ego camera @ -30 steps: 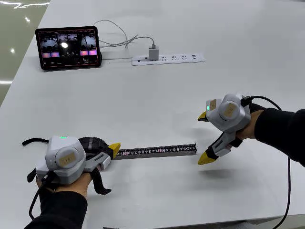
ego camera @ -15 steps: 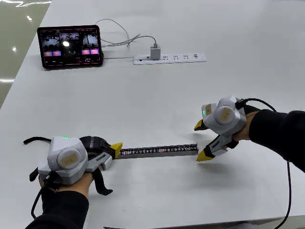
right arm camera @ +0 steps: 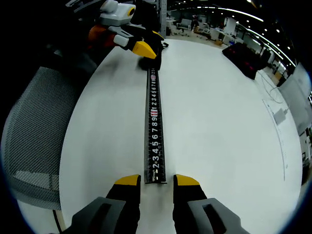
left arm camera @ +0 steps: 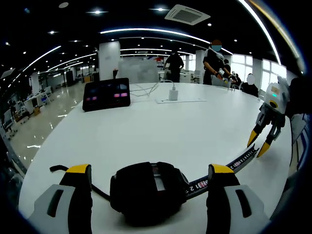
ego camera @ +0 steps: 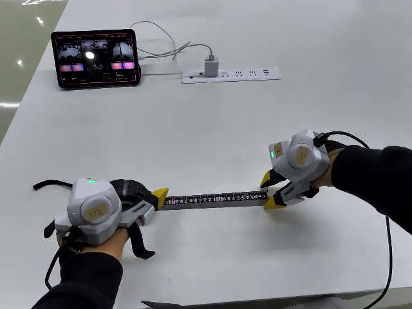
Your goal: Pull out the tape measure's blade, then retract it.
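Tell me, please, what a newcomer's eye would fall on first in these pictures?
The black tape measure blade lies drawn out across the white table, near its front edge. Its case sits between the jaws of the left gripper, while the right gripper has its open, yellow-tipped jaws either side of the blade's free end. At the far left a lit tablet sits beside a power strip.

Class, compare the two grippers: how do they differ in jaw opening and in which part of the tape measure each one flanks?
The left gripper has its jaws wide, the right gripper narrow. The left flanks the black case; the right flanks the free end of the blade. Both are open, with yellow tips.
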Demonstrator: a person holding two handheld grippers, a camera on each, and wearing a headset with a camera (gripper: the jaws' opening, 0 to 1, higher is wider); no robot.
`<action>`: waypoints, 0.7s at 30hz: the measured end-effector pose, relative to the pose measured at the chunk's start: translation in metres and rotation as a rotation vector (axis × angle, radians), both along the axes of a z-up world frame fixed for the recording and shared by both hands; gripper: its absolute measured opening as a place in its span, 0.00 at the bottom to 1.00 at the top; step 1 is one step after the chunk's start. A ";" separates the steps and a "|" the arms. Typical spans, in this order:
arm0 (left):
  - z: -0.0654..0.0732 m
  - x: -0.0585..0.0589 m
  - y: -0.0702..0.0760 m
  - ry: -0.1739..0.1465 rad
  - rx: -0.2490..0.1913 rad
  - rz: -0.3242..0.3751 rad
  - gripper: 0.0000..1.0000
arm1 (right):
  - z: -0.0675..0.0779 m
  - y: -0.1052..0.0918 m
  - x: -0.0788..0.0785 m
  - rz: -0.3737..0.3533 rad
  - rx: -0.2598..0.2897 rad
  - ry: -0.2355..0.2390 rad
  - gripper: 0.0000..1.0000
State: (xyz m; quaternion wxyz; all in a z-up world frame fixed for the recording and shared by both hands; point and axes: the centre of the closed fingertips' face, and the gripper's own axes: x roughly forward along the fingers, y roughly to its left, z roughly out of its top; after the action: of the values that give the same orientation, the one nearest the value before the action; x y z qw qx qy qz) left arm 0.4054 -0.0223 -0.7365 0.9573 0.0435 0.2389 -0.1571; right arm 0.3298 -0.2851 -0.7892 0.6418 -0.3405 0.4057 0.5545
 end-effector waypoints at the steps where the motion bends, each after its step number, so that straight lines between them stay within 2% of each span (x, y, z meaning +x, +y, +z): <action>1: 0.000 0.000 0.001 -0.001 0.003 0.002 0.96 | 0.000 0.000 -0.001 -0.001 -0.001 0.003 0.22; 14: -0.002 -0.001 0.004 0.007 -0.002 0.023 0.91 | -0.002 -0.001 -0.003 0.008 -0.023 -0.018 0.12; 17: -0.004 -0.002 0.006 0.016 -0.007 0.037 0.88 | -0.002 -0.002 -0.002 0.005 -0.026 -0.020 0.11; 19: -0.007 -0.004 0.006 0.030 -0.017 0.038 0.86 | -0.002 -0.001 -0.003 -0.036 -0.041 -0.014 0.11; 21: -0.009 -0.005 0.006 0.036 -0.017 0.039 0.82 | -0.003 0.000 -0.004 -0.028 -0.051 -0.021 0.10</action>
State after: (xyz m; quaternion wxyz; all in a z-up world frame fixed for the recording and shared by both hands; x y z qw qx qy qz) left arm 0.4002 -0.0164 -0.7457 0.9561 0.0281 0.2553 -0.1412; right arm 0.3260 -0.2854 -0.7917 0.6447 -0.3568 0.4177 0.5316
